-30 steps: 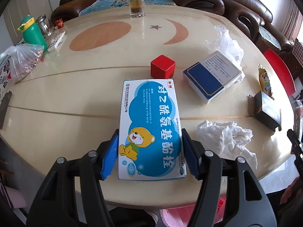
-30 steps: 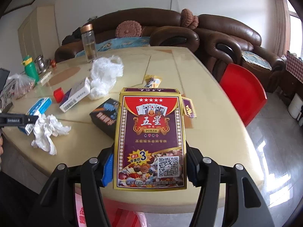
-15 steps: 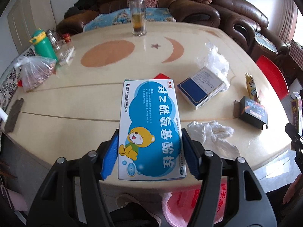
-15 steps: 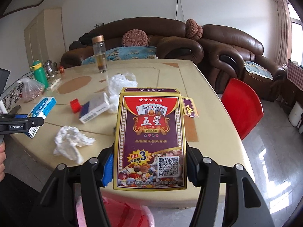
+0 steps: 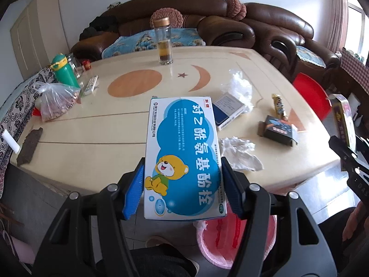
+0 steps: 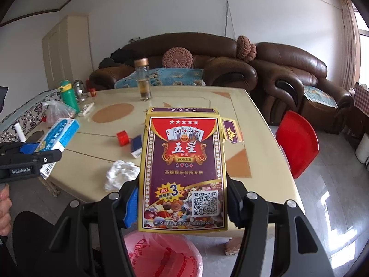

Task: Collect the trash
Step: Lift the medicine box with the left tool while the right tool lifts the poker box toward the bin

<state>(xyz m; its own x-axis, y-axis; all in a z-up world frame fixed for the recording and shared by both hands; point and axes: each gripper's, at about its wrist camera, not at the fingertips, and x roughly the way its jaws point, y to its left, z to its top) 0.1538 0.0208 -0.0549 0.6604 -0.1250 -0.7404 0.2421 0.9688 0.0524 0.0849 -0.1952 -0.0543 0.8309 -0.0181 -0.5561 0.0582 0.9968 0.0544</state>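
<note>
**Above the pink bin: two boxes ready to drop**

Over the tabletop (image 5: 92,138) edge, my left gripper (image 5: 182,191) has its blue fingers (image 5: 133,191) clamped on a blue medicine box (image 5: 182,157). My right gripper (image 6: 182,203) is clamped on a playing-card box (image 6: 184,170). A pink-lined trash bin (image 6: 161,256) sits on the floor just below both. I judge the step to be the drop: I should centre each box over the bin's mouth, lower it, then part the fingers. A crumpled tissue (image 5: 239,154) waits on the tabletop.
</note>
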